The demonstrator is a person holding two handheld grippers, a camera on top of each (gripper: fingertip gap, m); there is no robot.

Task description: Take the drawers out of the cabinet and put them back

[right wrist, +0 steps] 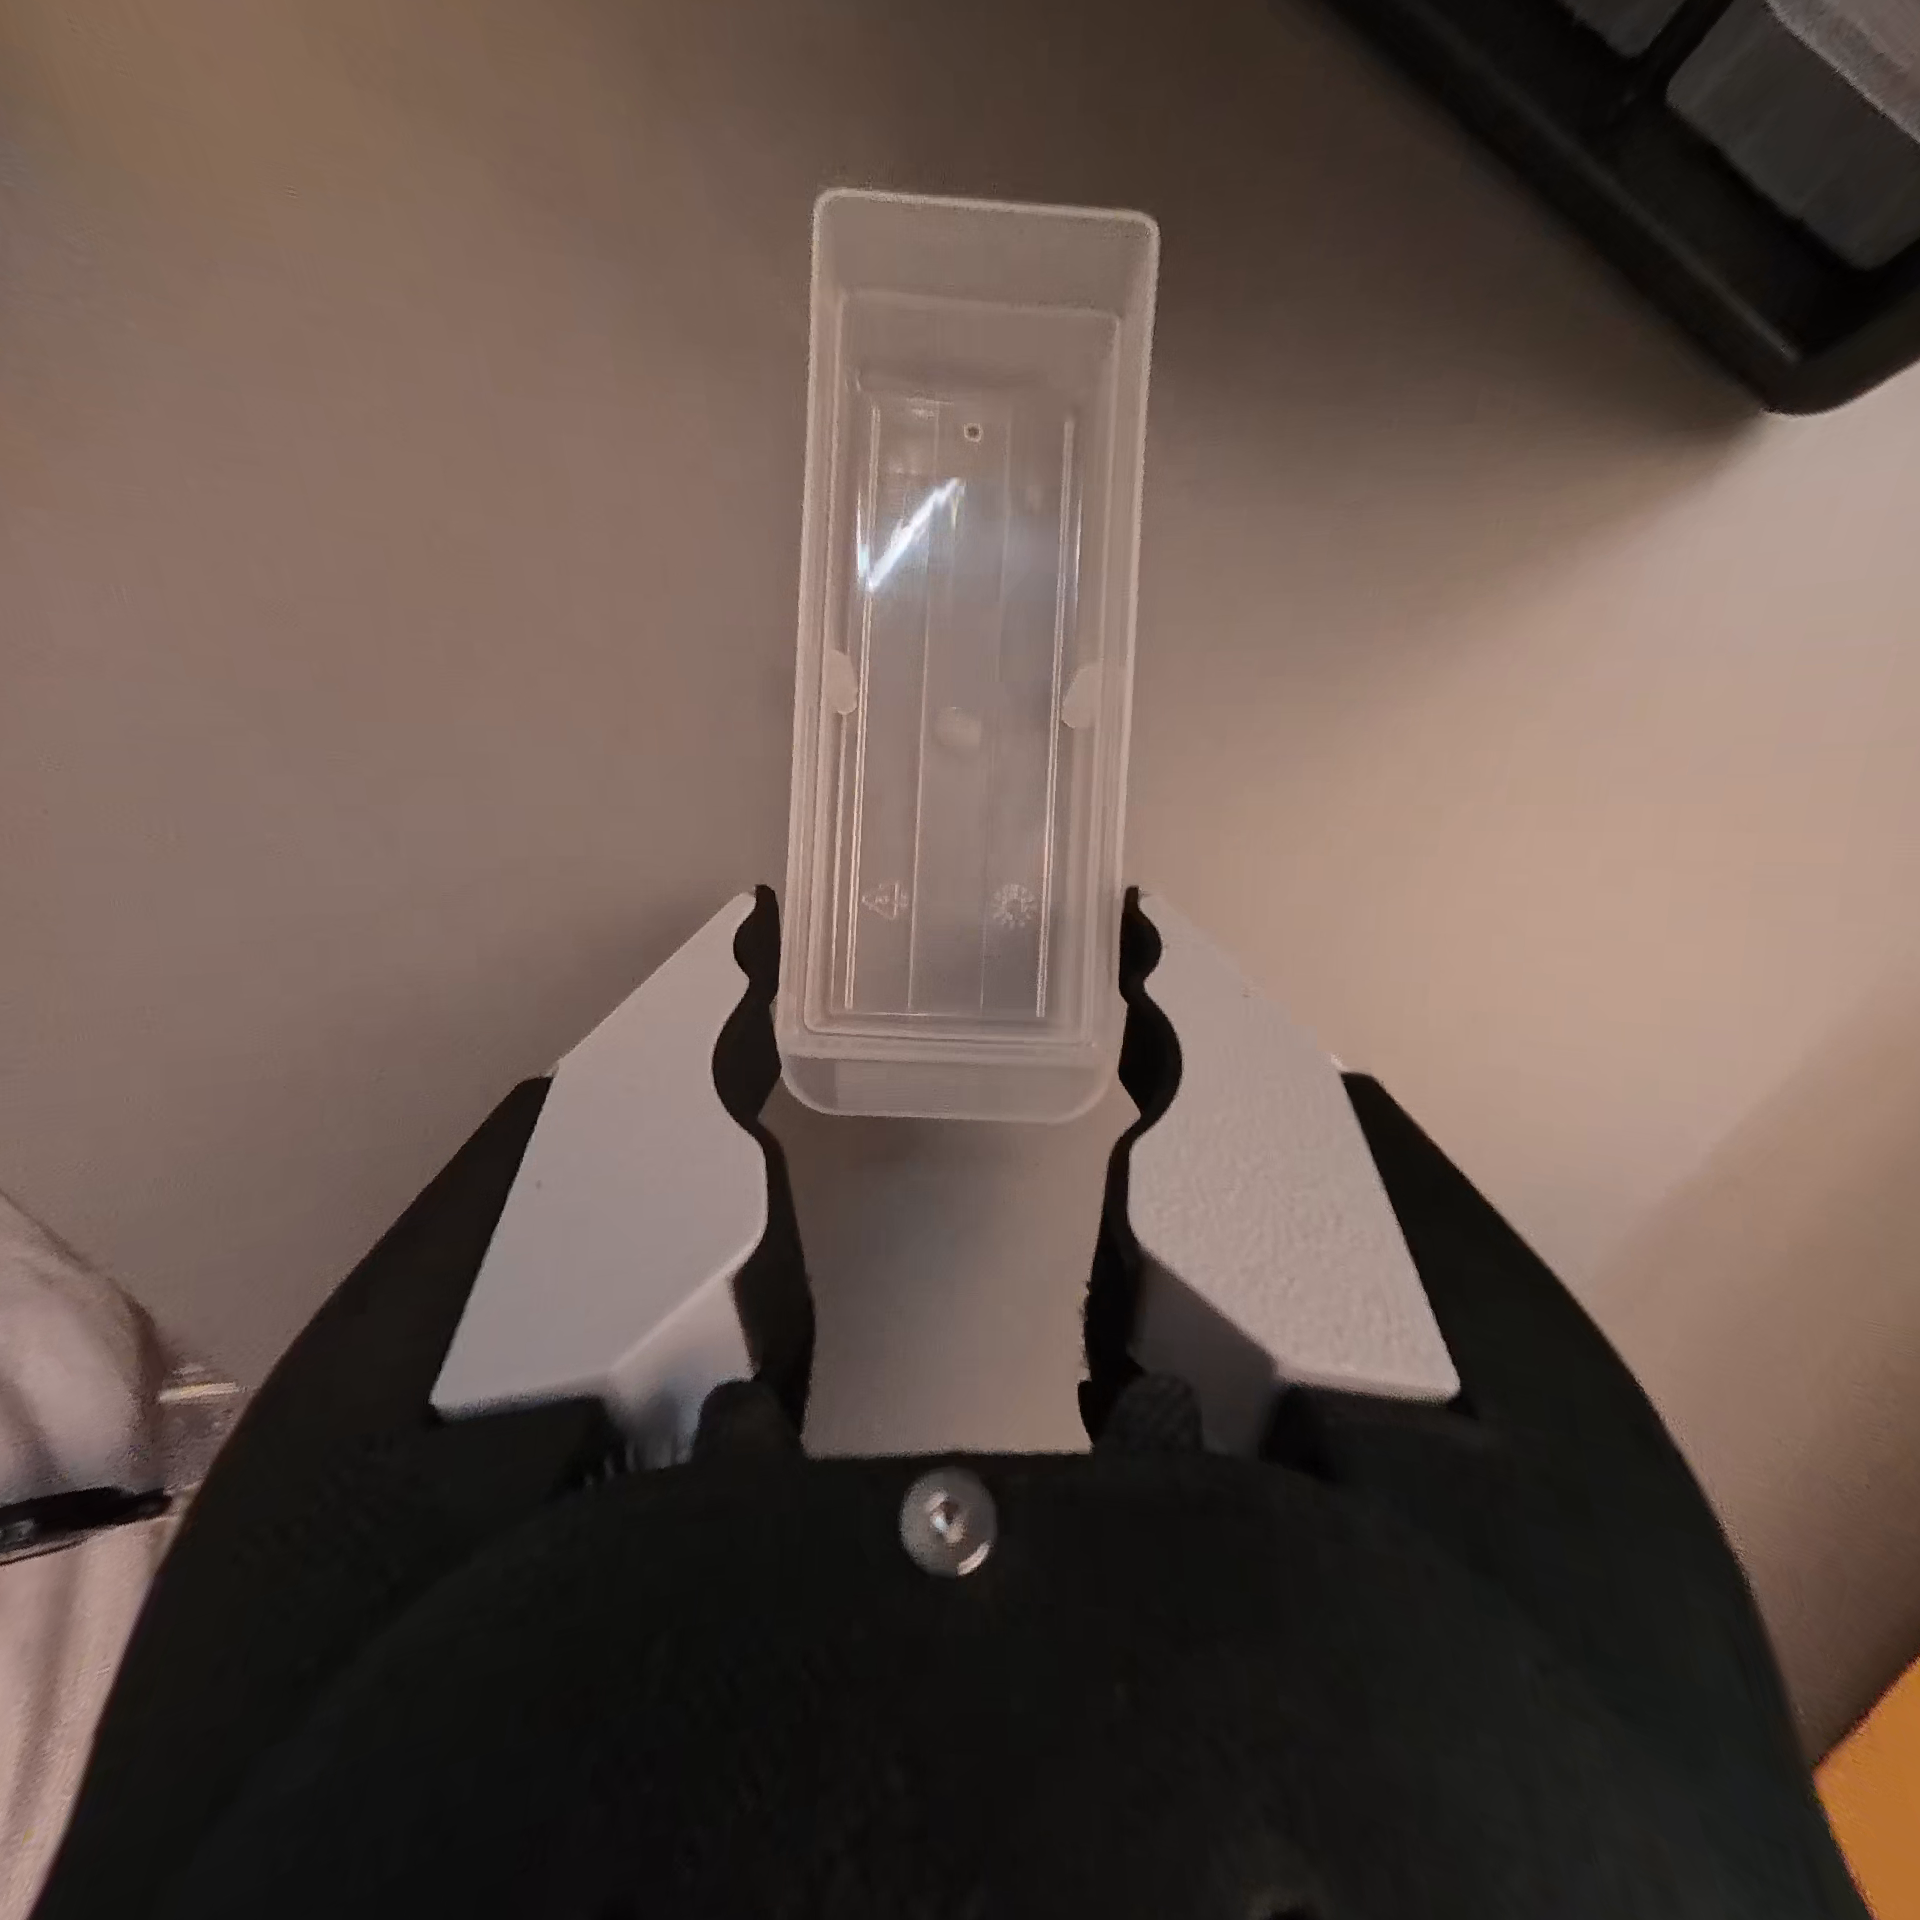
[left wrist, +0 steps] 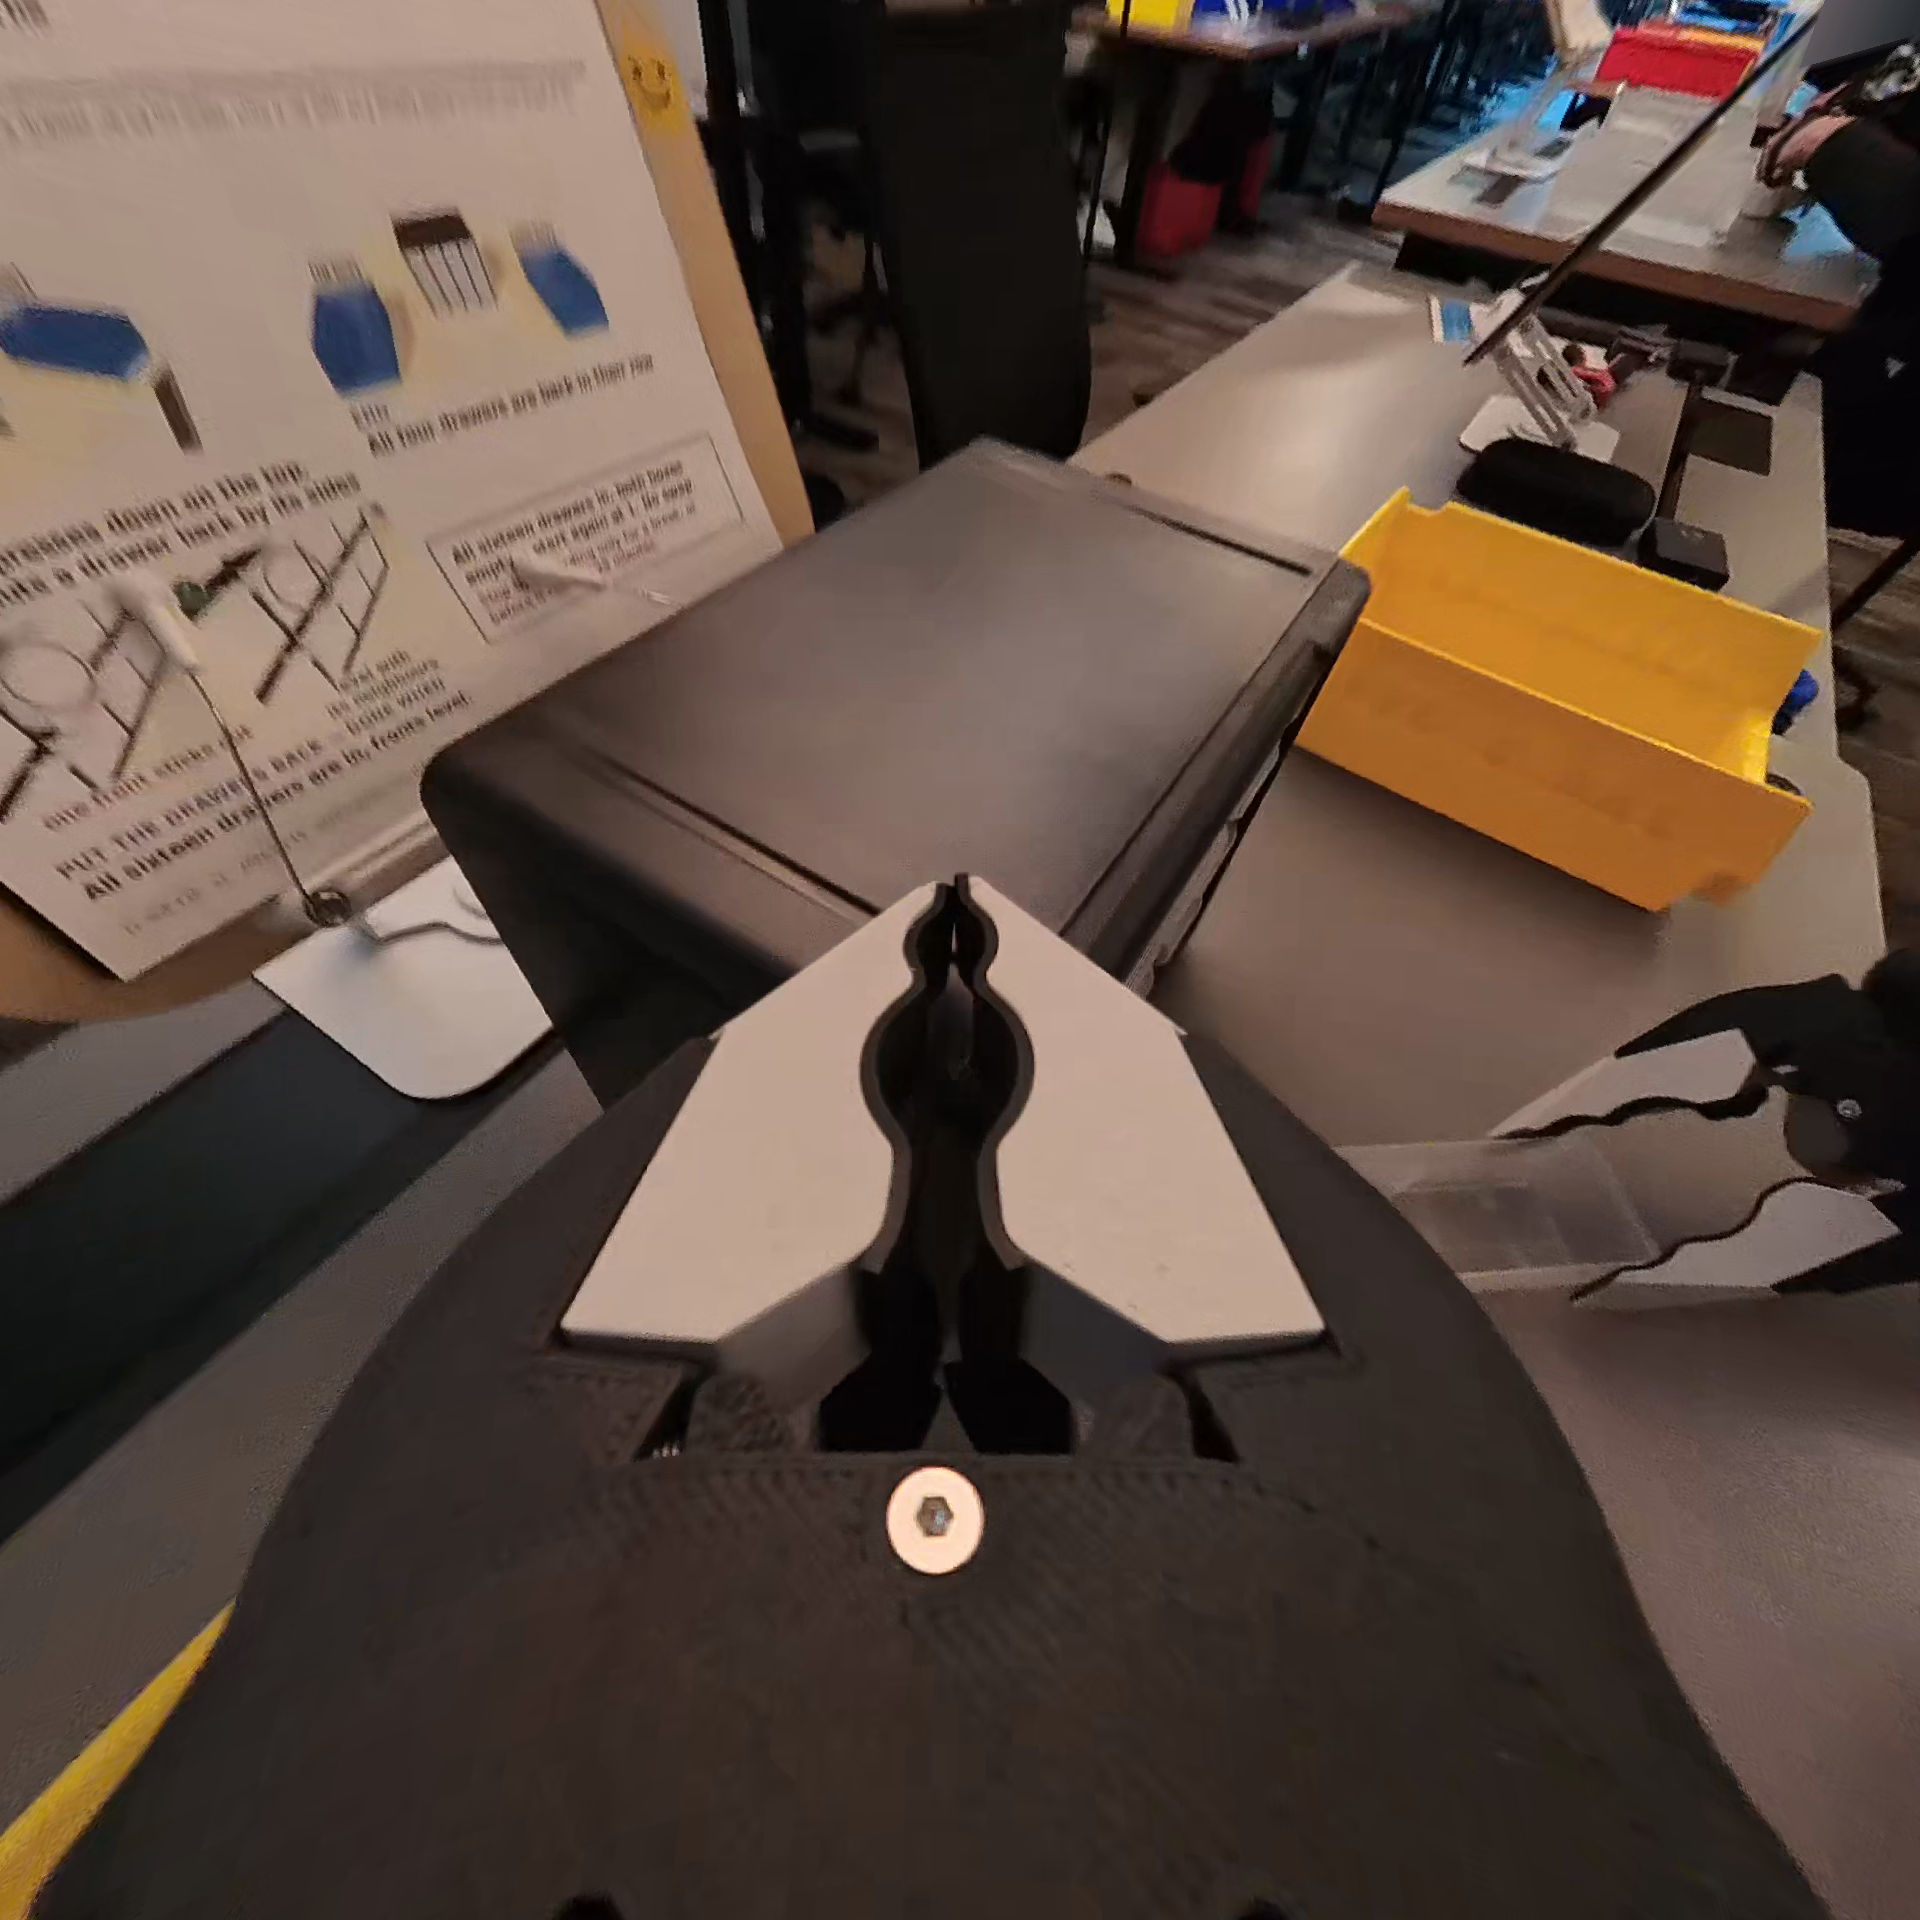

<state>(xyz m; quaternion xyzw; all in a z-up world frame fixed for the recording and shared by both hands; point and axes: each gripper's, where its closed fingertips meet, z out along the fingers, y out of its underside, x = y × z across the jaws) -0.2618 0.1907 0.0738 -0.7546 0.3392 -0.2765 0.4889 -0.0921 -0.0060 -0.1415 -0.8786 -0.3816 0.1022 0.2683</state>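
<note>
Dim, warm indoor light. In the left wrist view the poster at ten o'clock is motion-blurred and straight edges bow outward. In the right wrist view glare streaks the clear drawer, sharp at centre.

cabinet ahead, yellow bin beside it

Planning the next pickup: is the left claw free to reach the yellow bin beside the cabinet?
Probably not directly: the left claw is shut and empty, but the black cabinet stands between it and the yellow bin.
</note>
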